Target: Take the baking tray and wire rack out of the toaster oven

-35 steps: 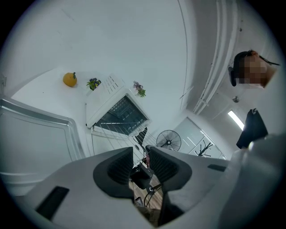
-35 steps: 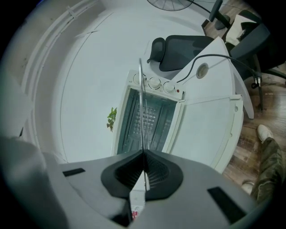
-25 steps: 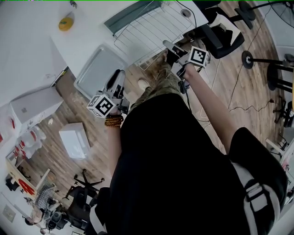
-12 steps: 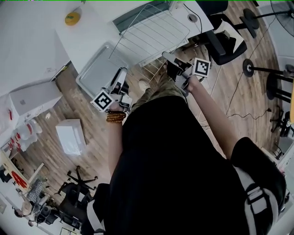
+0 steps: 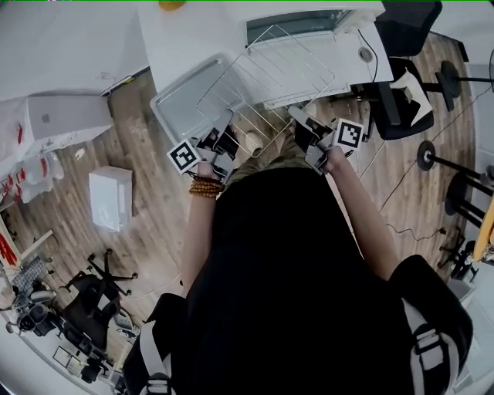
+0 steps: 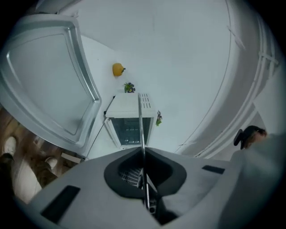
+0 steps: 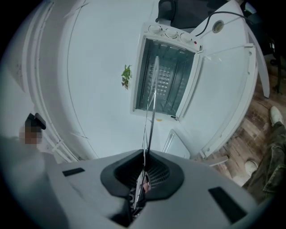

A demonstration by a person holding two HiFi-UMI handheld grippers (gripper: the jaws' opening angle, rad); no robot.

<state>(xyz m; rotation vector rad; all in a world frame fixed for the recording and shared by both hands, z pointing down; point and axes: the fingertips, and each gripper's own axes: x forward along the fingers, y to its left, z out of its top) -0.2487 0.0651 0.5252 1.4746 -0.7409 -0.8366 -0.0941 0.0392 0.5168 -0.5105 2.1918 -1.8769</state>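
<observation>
Having just closed, left gripper (image 6: 143, 154) fingers (image 6: 94, 165) pinch the wire rack (image 6: 140, 125) rim edge-on.

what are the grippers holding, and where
The wire rack, by its near edge: left gripper, jaws just closed, and right gripper.

White table (image 5: 177, 46): toaster oven (image 5: 297, 23), baking tray (image 5: 184, 104) at edge, yellow object (image 5: 171, 4), possibly fruit.
</observation>
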